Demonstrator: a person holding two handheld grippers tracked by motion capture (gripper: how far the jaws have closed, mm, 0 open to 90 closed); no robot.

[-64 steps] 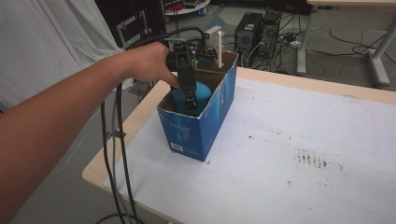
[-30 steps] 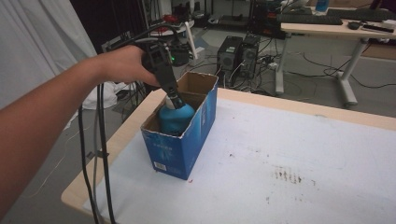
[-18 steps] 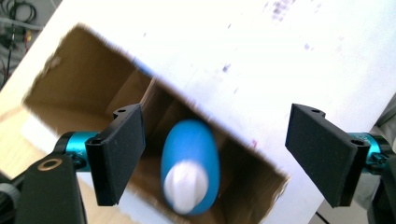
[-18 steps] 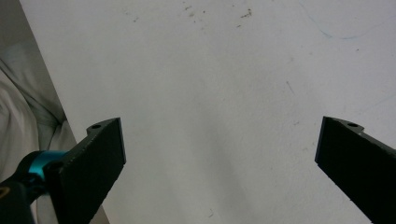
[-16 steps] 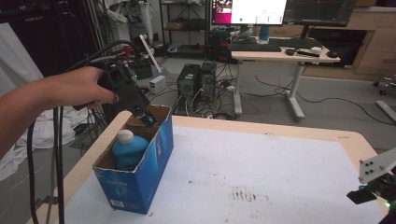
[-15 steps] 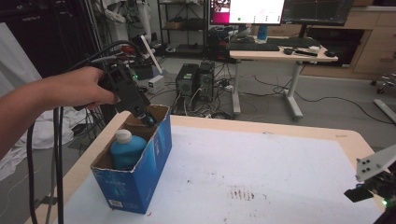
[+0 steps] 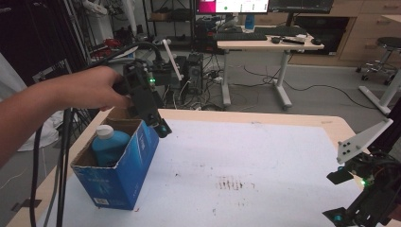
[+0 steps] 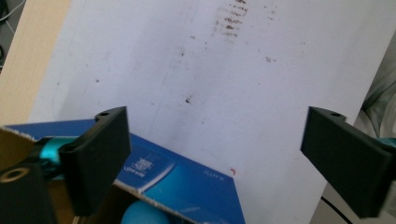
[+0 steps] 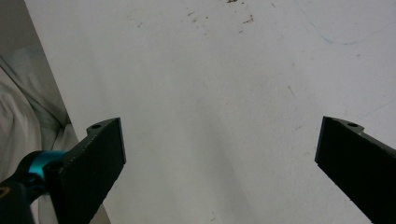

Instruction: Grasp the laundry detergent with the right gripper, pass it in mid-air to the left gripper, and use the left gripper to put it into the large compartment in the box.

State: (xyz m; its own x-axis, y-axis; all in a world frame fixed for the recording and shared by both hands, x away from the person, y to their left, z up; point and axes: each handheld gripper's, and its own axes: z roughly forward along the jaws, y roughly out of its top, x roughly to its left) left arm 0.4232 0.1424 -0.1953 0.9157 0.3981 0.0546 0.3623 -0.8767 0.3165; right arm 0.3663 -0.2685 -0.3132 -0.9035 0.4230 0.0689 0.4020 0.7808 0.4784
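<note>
An open blue cardboard box (image 7: pixel 124 176) stands at the table's left end, with a blue bottle (image 7: pixel 110 145) with a white cap upright inside it. A hand holds my left gripper (image 7: pixel 161 128) just above the box's far right corner, pointing down toward the table. Its jaws have just been opening and now stand wide apart with nothing between them. In the left gripper view the left gripper (image 8: pixel 217 116) looks down on the box's blue side (image 8: pixel 187 179) and the bottle (image 8: pixel 140 215). My right gripper (image 7: pixel 336 197) rests open at the table's near right corner. The right gripper (image 9: pixel 222 125) frames bare white table.
A white sheet (image 7: pixel 255 151) covers the wooden table, with dark smudges (image 7: pixel 234 183) near its middle. Behind the table stand a desk (image 7: pixel 265 45), computer towers (image 7: pixel 194 71) and floor cables. A black cable (image 7: pixel 61 156) hangs from my left gripper by the table's left edge.
The left gripper has let go of the bottle, risen out of the box and moved right past its rim. The bottle stays in the box. The right gripper has come into sight at bottom right.
</note>
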